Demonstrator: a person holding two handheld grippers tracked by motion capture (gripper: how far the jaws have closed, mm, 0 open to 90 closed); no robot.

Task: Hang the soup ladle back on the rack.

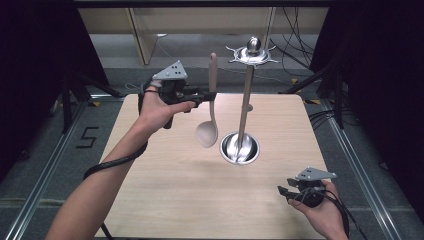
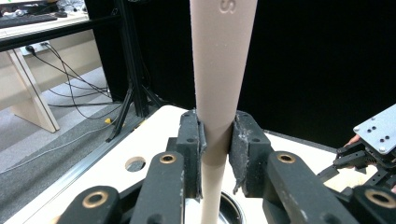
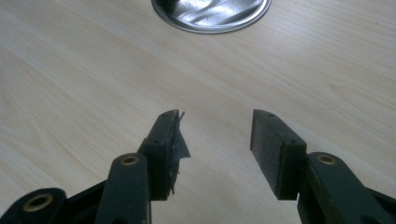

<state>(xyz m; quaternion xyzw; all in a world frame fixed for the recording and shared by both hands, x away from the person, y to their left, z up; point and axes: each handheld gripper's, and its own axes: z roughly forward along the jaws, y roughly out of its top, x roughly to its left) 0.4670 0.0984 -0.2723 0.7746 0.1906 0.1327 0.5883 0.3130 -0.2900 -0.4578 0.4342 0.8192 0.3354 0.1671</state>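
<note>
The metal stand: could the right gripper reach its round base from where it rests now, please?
Probably yes: the right gripper is open and empty, with bare table between it and the metal stand; the spoon hangs beyond.

1. A light wooden table (image 1: pixel 165 200) is standing on a grey floor (image 1: pixel 40 150), with metal rails (image 1: pixel 42 172) running along both its sides.
2. Black curtains (image 1: pixel 30 45) are hanging left and right, darkening the edges.
3. Pale wooden furniture legs (image 1: pixel 142 40) are showing beyond the table.
4. Black cables (image 1: pixel 295 45) are trailing across the far floor.
5. A black "5" (image 1: pixel 87 137) is marking the floor.
</note>
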